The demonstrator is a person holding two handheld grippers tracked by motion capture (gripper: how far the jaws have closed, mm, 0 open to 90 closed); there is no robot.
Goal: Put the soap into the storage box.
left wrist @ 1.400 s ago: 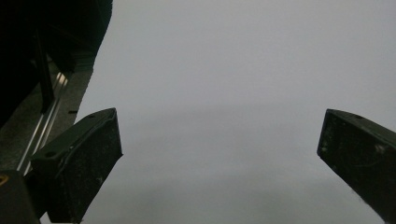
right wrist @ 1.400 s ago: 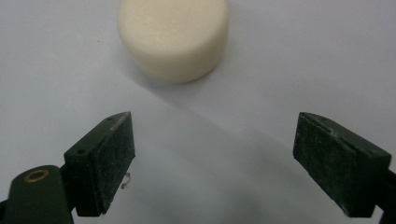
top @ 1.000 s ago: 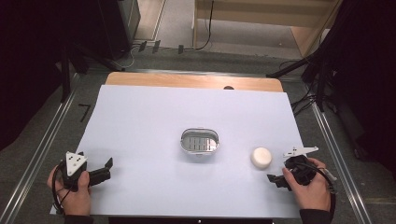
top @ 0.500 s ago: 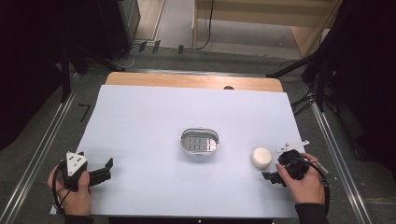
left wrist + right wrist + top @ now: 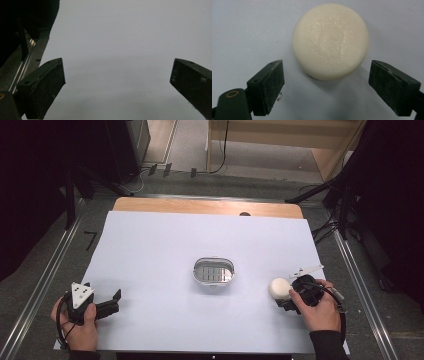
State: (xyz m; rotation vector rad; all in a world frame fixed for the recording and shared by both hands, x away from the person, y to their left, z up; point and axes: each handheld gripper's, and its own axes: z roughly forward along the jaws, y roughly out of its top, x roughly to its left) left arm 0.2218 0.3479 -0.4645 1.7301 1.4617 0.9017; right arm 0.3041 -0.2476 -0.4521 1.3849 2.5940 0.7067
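Observation:
A round cream bar of soap [image 5: 278,287] [image 5: 330,41] lies on the white table sheet at the right. My right gripper [image 5: 285,301] [image 5: 327,86] is open just short of it, tilted down, with one jaw on each side and neither touching the soap. A small oval metal dish [image 5: 214,271] with a ribbed floor stands at the table's middle, with nothing in it. My left gripper [image 5: 114,302] [image 5: 117,82] rests open near the front left corner, with bare sheet between its jaws.
The white sheet [image 5: 165,250] covers most of the table; a strip of wooden tabletop [image 5: 200,206] shows at the far edge. Metal rails [image 5: 50,265] run along both sides. A wooden cabinet [image 5: 280,150] and cables lie beyond the table.
My right gripper has moved left and forward up to the soap, so its jaws now flank it. The left gripper, dish and soap have stayed put.

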